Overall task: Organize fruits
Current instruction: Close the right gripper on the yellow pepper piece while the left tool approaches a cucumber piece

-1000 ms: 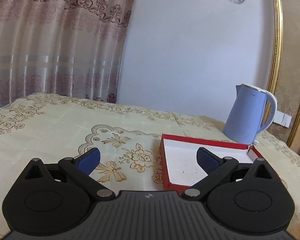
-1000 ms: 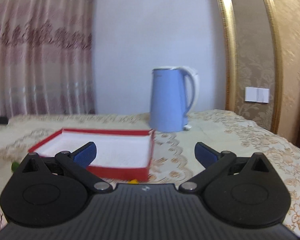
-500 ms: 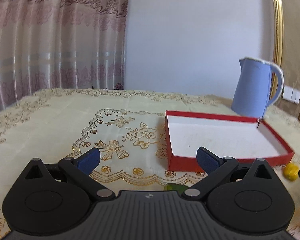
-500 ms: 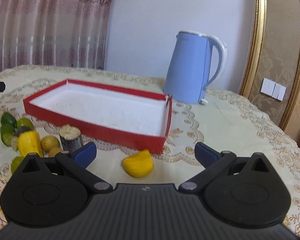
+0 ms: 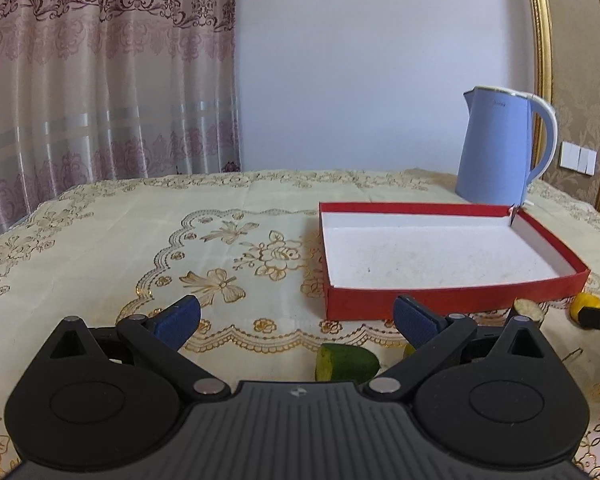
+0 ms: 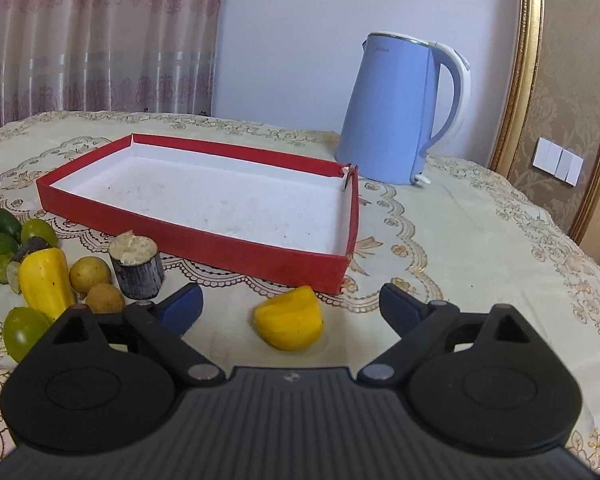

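Note:
A shallow red box (image 6: 188, 236) with a white floor lies on the tablecloth; the left wrist view shows the same red box (image 5: 452, 304). In the right wrist view a yellow fruit piece (image 6: 289, 323) lies between the blue pads of my right gripper (image 6: 290, 308), whose jaws are closing but stand apart from it. To its left sit a dark stump-like piece (image 6: 137, 265), a yellow pepper-like fruit (image 6: 46, 282), two brown round fruits (image 6: 90, 274) and several green fruits (image 6: 4, 236). My left gripper (image 5: 296, 318) hangs open over a cut green fruit (image 5: 346, 364).
A blue electric kettle (image 6: 396, 108) stands behind the box at the right; it shows as the kettle (image 5: 496, 148) in the left wrist view too. A curtain (image 5: 100, 72) hangs behind the table's far left edge. A wall with a gold frame is at the right.
Both grippers dipped and moved toward the table's near side, bringing the fruits into view. The yellow piece now lies between the right gripper's pads, which have drawn slightly inward.

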`<state>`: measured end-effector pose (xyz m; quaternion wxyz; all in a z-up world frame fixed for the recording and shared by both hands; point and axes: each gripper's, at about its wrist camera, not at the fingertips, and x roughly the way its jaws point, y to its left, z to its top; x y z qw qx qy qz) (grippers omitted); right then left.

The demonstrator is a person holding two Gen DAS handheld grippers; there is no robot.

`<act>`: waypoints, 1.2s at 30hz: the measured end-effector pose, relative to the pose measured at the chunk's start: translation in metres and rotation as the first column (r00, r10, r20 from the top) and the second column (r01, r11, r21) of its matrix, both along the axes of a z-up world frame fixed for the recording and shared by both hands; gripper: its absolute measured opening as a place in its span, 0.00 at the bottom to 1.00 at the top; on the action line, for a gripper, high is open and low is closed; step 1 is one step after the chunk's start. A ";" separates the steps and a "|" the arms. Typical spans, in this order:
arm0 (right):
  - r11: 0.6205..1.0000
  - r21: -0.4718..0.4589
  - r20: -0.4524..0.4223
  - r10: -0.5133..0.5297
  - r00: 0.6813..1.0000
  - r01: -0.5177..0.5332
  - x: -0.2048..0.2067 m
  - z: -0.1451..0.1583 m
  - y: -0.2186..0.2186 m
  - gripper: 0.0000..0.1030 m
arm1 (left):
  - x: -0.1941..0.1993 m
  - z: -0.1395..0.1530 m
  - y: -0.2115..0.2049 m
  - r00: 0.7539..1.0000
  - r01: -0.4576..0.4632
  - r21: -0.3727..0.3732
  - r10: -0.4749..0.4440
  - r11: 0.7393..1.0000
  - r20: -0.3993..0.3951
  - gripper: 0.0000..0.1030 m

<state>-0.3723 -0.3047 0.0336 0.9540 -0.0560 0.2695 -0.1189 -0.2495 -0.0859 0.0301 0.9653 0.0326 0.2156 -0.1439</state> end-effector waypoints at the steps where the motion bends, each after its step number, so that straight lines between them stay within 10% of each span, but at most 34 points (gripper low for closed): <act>1: 1.000 0.003 0.000 0.000 1.000 0.000 0.000 0.000 0.000 0.94 | 0.001 -0.001 -0.001 1.000 -0.004 0.005 0.004 1.000 -0.007 1.00; 13: 0.999 0.041 -0.029 0.002 1.000 -0.001 0.007 -0.002 -0.005 0.98 | 0.004 -0.009 -0.003 0.999 -0.019 0.041 0.021 0.999 -0.044 1.00; 22: 0.997 0.077 -0.068 0.016 0.998 -0.011 0.013 -0.007 -0.008 0.87 | 0.007 -0.011 -0.004 0.997 -0.025 0.049 0.028 0.998 -0.070 1.00; 28: 0.996 0.090 -0.119 0.040 0.992 -0.029 0.021 -0.012 -0.007 0.60 | 0.007 -0.012 -0.004 0.997 -0.025 0.060 0.029 0.998 -0.074 1.00; 36: 0.995 0.095 -0.112 0.052 0.992 -0.042 0.019 -0.013 -0.007 0.57 | 0.007 -0.012 -0.005 0.997 -0.024 0.061 0.029 0.998 -0.075 1.00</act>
